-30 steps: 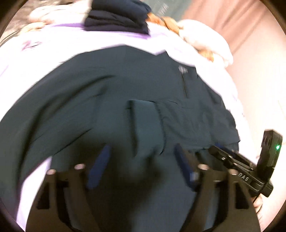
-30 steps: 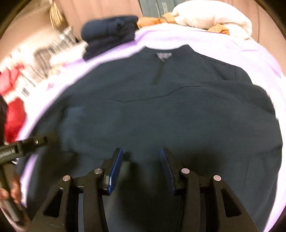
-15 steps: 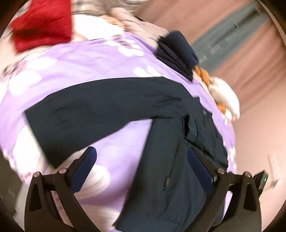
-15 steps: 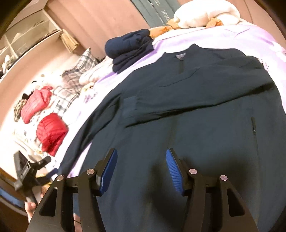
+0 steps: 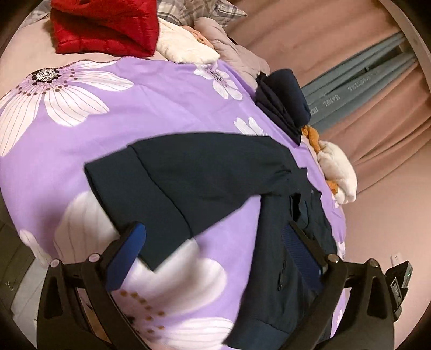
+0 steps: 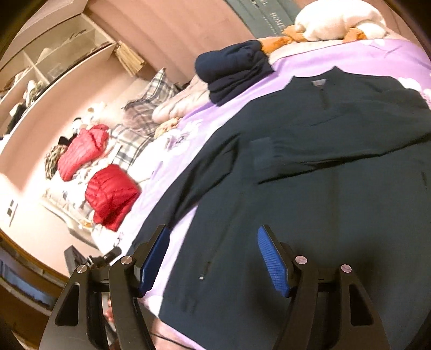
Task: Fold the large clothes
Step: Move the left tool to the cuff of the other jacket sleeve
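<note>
Navy knit jacket (image 6: 336, 188), sleeve (image 5: 188, 185) seemingly flat, on floral sheet (image 5: 107, 113).

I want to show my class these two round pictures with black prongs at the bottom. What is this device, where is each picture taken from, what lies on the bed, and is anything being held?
There is no robot here: a person holds a two-finger gripper in each hand, and a fisheye camera on each looks forward along its fingers. One picture comes from the left gripper, the other from the right gripper. The blue-padded prongs are their fingers. Both are open and hold nothing. On the purple flowered bedspread lies a dark navy jacket, front up, one sleeve folded across its chest and the other sleeve stretched out to the side. Farther back sit a folded navy pile, red padded jackets and a white bundle.
</note>
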`<state>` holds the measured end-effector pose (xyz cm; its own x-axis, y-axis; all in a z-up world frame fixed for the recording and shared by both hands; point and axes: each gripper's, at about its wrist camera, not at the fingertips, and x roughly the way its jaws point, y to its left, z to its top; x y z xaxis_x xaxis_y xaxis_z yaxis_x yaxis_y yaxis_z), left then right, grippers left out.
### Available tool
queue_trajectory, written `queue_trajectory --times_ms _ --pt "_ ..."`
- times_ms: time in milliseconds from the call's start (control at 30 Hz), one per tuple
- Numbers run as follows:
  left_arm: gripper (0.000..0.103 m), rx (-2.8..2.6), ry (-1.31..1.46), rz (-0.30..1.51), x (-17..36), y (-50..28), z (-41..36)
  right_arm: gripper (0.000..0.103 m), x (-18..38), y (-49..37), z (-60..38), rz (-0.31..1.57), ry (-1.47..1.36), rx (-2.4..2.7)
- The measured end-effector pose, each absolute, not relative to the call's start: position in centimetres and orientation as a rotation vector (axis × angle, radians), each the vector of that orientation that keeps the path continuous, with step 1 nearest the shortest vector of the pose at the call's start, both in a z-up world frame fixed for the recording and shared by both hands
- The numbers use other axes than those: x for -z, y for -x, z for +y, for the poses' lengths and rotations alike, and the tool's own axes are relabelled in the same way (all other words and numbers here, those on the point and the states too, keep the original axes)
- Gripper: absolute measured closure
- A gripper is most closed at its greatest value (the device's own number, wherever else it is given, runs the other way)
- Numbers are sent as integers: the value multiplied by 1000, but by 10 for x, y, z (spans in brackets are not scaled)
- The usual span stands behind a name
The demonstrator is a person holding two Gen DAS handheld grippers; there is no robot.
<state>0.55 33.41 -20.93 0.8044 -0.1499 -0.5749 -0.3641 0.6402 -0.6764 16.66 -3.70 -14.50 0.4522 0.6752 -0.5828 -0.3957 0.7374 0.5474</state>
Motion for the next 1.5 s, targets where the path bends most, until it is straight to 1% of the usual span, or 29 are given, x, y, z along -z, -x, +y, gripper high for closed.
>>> queue_trajectory --times_ms 200,367,567,733,1200,1233,1300,1400,1500 --pt "1 -67 851 556 211 3 345 35 154 -166 -7 920 -273 -701" --pt "2 -112 769 558 213 1 349 35 163 -171 -3 960 -294 -714" --pt "2 -124 843 557 234 18 378 35 165 -167 2 971 -266 -709" --pt "2 -87 880 599 246 7 382 35 173 -168 8 1006 -264 -705" --pt "2 -72 889 588 243 -12 391 35 175 -167 17 1016 -257 -723" --pt "4 -81 888 586 243 -9 391 35 176 -167 17 1020 -259 -724" --pt "6 -112 902 571 246 -4 395 35 176 -167 17 1022 -259 -724" --pt "6 -127 922 560 244 -4 409 35 176 -167 17 1022 -249 -725" --pt "6 -121 873 577 239 -14 414 35 178 -167 16 1031 -254 -723"
